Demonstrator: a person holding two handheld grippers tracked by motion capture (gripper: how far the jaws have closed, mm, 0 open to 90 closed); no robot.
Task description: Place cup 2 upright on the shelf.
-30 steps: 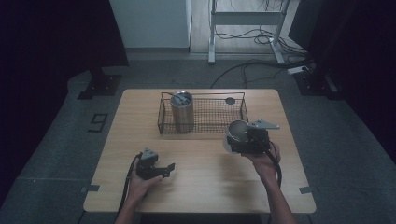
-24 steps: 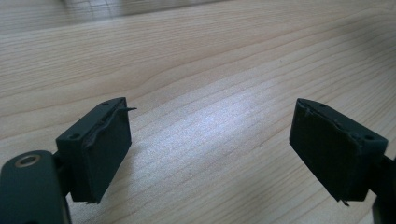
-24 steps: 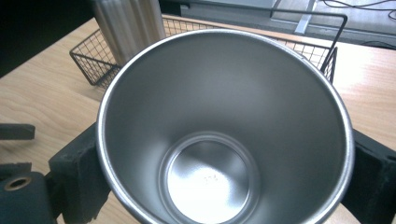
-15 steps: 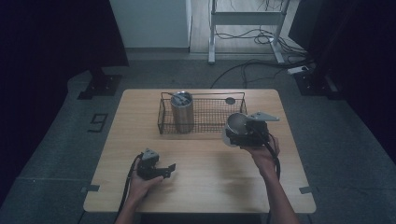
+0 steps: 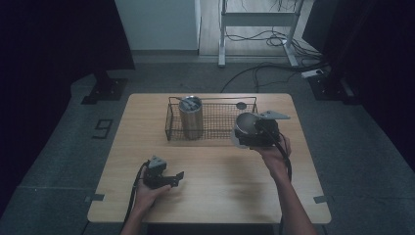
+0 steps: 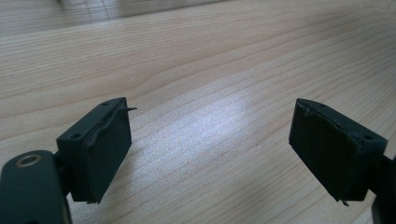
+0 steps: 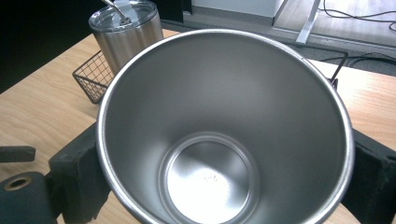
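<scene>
Steel cup (image 7: 224, 130) clamped between right tongs (image 5: 244, 134) | left tongs (image 6: 210, 154) wide open, empty

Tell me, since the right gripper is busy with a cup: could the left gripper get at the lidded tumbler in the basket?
Probably yes. The left gripper is open and holds nothing, bare table lies between, and the tumbler stands taller than the basket wall at its left end.

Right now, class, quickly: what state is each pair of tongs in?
Left tongs: open, empty, over the bare wooden table.
Right tongs: closed on an open steel cup, gripped from both sides.
</scene>
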